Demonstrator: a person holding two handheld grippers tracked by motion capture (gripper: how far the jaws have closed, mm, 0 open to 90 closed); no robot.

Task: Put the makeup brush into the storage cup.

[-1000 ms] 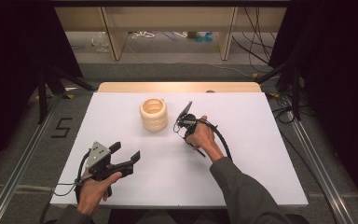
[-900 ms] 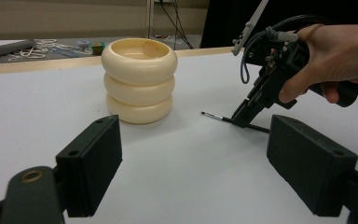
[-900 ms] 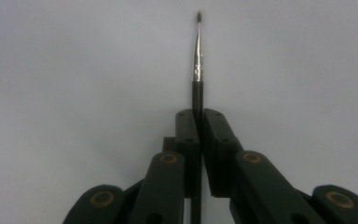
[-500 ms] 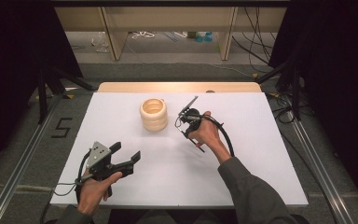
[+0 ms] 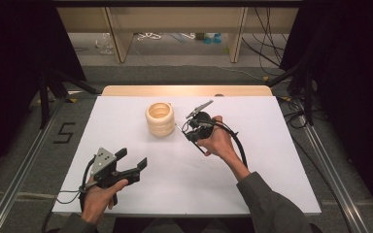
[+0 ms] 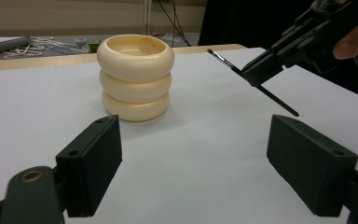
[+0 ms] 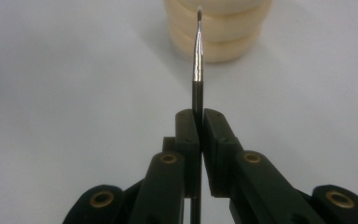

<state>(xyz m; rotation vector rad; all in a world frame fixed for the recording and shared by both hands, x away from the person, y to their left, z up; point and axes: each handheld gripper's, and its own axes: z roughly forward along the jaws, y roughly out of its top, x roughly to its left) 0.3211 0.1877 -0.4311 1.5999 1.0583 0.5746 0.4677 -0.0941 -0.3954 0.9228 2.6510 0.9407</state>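
The right gripper (image 7: 199, 122) was clamped on 1 thin brush (image 7: 198, 70), its 2 black pads pressed against the dark handle. The brush's long axis ran straight out between the pads: a shiny metal ferrule, then a fine pointed tip aimed at the cream holder (image 7: 216, 28). In the left gripper view the brush (image 6: 228, 65) slanted, tip up and toward the holder (image 6: 135, 77), the handle's tail sticking down below the pads, clear of the desk (image 6: 205, 158). The holder was 1 smooth, matte pot shaped like 3 stacked rounded rings, open on top, upright on the flat white desk just beside the brush tip. The left gripper (image 5: 128, 162) hung near the desk's front edge, its 2 blocky pads wide apart, holding nothing.
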